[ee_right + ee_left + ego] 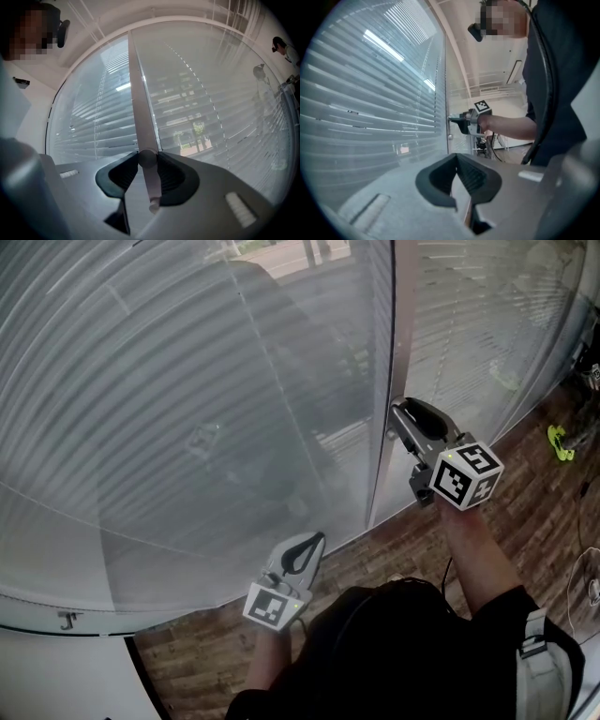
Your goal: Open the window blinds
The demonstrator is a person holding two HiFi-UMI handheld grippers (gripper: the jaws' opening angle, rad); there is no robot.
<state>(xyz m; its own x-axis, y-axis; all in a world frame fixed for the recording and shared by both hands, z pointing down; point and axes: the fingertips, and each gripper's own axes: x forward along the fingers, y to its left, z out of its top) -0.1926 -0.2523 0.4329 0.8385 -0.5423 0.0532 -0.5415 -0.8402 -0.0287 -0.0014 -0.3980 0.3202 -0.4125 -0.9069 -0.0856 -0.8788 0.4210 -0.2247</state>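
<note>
Grey slatted window blinds [187, 381] hang with their slats nearly flat across the glass; they also fill the left gripper view [370, 103] and the right gripper view [201, 103]. My right gripper [398, 413] is held level at the window post [386, 352] between two panes. Its jaws are shut on the thin blind wand [151, 187], whose lower end hangs just below the pads. From the left gripper view, the right gripper [457, 119] reaches the blinds' edge. My left gripper [307, 545] hangs lower and further from the glass, shut [457, 159] on nothing.
Wooden floor [534, 512] runs along the foot of the window. A yellow-green item [561, 442] lies on it at the right, near a fan [591, 587]. A white ledge [56, 662] sits at the lower left.
</note>
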